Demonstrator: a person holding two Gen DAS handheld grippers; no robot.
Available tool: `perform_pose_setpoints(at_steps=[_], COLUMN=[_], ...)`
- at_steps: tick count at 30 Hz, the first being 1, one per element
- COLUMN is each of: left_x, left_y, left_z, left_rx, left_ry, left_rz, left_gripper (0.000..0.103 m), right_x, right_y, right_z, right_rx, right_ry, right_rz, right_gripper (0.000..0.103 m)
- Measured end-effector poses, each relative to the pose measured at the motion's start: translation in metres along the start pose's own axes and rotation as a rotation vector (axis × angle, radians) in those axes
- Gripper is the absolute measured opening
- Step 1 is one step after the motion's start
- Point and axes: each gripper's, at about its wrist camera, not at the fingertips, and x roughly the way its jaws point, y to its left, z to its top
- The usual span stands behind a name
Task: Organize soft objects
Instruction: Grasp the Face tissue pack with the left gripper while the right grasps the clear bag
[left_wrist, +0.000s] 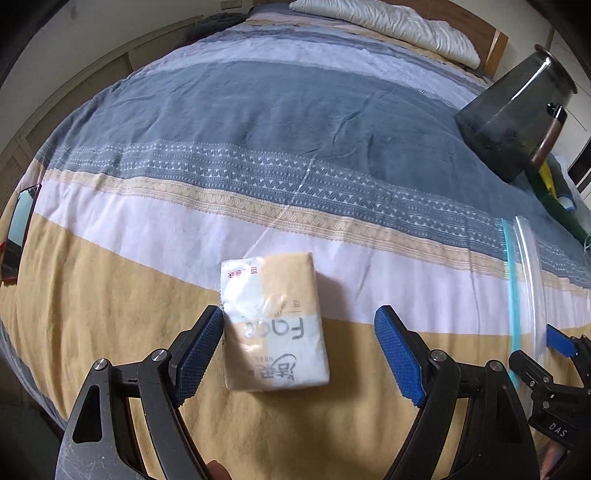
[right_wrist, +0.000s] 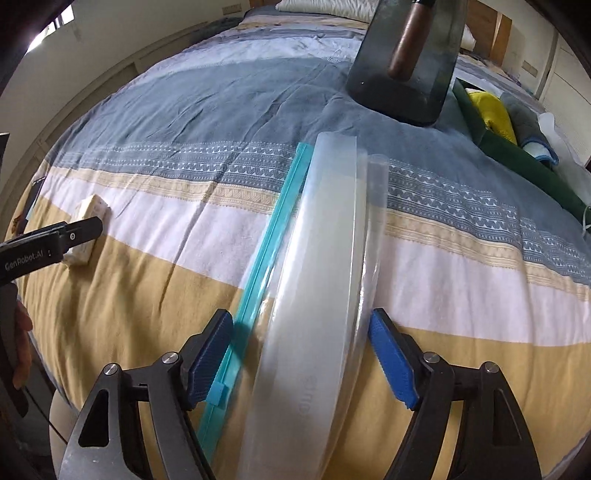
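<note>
A striped bedspread (left_wrist: 258, 122) in grey-blue, white and tan bands covers the bed, and the task's things lie on its near part.

The left gripper (left_wrist: 299, 354) points steeply down at a tissue pack (left_wrist: 275, 325), a soft tan-and-white packet lying flat on the tan band. Its jaws stand open on either side of the pack: the left pad sits right at the pack's left edge, whether touching cannot be told, and the right pad is clear of it, with bare bedspread between.

The right gripper (right_wrist: 301, 354) hangs over a clear zip bag (right_wrist: 325, 258) with a teal zipper strip (right_wrist: 273, 229) along its left side; the bag stretches from near to far across the tan, white and patterned bands. The jaws are open with the bag between them; the left pad is over the zipper strip and the right pad is just beside the bag's right edge, pressing on nothing. In the left wrist view the bag (left_wrist: 526, 280) lies to the right of the tissue pack, well apart from it.

Farther off on the right, a dark glass pitcher (right_wrist: 406, 66) with a brown handle stands on the grey-blue band. Beside it, at the right edge, a dark green bin (right_wrist: 532, 162) holds yellow and blue cloths. A white pillow (left_wrist: 388, 26) lies at the far end.
</note>
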Motion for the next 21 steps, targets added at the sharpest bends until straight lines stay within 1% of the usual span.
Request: perform_pose_setpoints(at_steps=[2, 4, 6, 8, 14, 21], left_x=[0.003, 0.009, 0.013, 0.015, 0.017, 0.020], left_y=[0.003, 0.010, 0.011, 0.012, 0.020, 0.014], left_z=[-0.003, -0.007, -0.010, -0.011, -0.004, -0.003], left_rx=[-0.002, -0.028, -0.023, -0.022, -0.061, -0.059], left_ry=[0.008, 0.033, 0.031, 0.029, 0.042, 0.048], left_rz=[0.003, -0.004, 0.018, 0.021, 0.027, 0.066], left_gripper=[0.079, 0.079, 0.079, 0.079, 0.079, 0.079], right_x=[0.006, 0.014, 0.012, 0.008, 0.011, 0.010], right_y=[0.004, 0.005, 0.007, 0.013, 0.016, 0.017], right_z=[0.003, 0.010, 0.004, -0.006, -0.005, -0.005], right_rx=[-0.011, -0.015, -0.016, -0.020, -0.015, -0.013], right_ry=[0.002, 0.002, -0.003, -0.008, -0.003, 0.000], right_rz=[-0.012, -0.026, -0.041, -0.054, -0.063, -0.082], right_gripper=[0.078, 0.079, 0.080, 0.080, 0.077, 0.074])
